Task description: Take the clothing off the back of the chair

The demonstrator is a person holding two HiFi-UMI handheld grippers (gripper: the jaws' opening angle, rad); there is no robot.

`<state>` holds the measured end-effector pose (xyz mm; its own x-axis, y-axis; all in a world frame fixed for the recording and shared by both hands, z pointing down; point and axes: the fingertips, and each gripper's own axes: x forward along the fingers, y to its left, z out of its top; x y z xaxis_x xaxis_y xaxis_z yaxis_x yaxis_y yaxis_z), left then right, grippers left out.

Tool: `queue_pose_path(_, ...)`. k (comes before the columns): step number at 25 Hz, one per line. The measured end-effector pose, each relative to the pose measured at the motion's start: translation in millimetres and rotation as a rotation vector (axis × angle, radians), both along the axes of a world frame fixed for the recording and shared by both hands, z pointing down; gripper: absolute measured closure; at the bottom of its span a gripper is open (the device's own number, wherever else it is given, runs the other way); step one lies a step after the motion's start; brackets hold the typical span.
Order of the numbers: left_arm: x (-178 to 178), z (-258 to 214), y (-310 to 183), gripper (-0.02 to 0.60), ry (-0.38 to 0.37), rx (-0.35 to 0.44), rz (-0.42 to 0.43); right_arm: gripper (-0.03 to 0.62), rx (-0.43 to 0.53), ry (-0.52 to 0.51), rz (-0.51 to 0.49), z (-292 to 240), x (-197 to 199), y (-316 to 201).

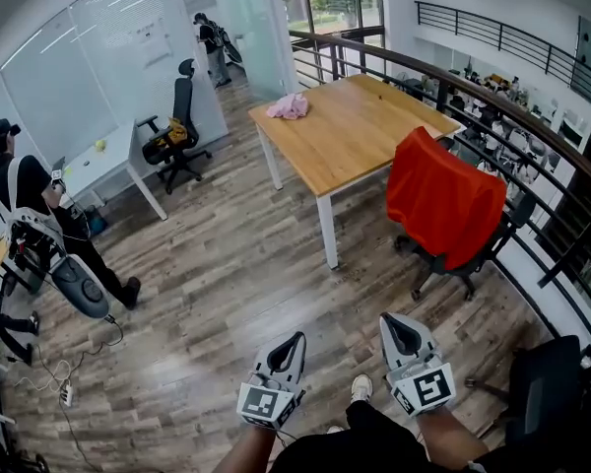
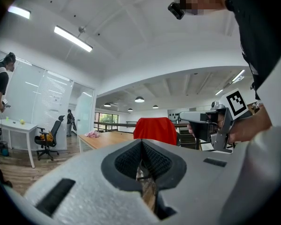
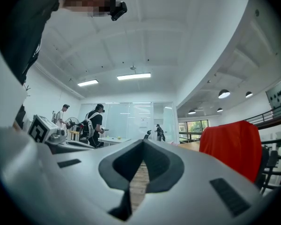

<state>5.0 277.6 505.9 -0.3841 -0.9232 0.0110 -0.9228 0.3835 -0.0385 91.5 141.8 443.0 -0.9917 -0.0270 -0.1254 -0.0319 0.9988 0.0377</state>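
Note:
A red garment [image 1: 443,200] hangs over the back of a black office chair [image 1: 453,264] beside the right end of a wooden table [image 1: 355,126]. The same red garment [image 2: 154,130] shows straight ahead in the left gripper view, and the garment [image 3: 232,146] fills the right side of the right gripper view. My left gripper [image 1: 288,348] and right gripper [image 1: 399,331] are held low in front of me, well short of the chair. Both are shut with nothing between the jaws.
A pink cloth [image 1: 290,106] lies on the table's far end. A second black chair [image 1: 180,131] stands by a white desk [image 1: 108,161] at the left. A person [image 1: 39,215] stands at the far left. A curved black railing [image 1: 532,156] runs behind the chair.

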Motion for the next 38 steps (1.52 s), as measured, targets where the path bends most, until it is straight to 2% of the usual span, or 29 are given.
queue_pose_path(6, -37, -4, -59, 0.566, -0.021, -0.015, 0.050, 0.588, -0.014, 0.018, -0.013, 3, -35, -46)
queue_pose_path(14, -75, -19, -147, 0.566, -0.060, -0.029, 0.122, 0.588, -0.030, 0.046, 0.072, 4, -62, -140)
queue_pose_path(19, -83, -4, -184, 0.566, -0.050, -0.056, 0.156, 0.588, -0.043, 0.057, 0.107, 16, -61, -181)
queue_pose_path(22, -94, -20, -214, 0.566, -0.026, -0.040, 0.173, 0.588, -0.036, 0.070, 0.125, 15, -72, -204)
queue_pose_path(24, -105, -31, -230, 0.566, -0.016, -0.034, 0.189, 0.588, -0.036, 0.081, 0.135, 10, -82, -214)
queue_pose_path(28, -128, -30, -249, 0.566, -0.048, -0.042, 0.223, 0.588, -0.048, 0.134, 0.157, 11, -90, -233)
queue_pose_path(33, -150, -25, -283, 0.566, -0.006, -0.043, 0.263, 0.588, -0.056, 0.170, 0.221, 22, -96, -273)
queue_pose_path(38, -188, -11, -328, 0.566, -0.018, -0.038, 0.351, 0.588, -0.045, 0.170, 0.264, 20, -124, -300)
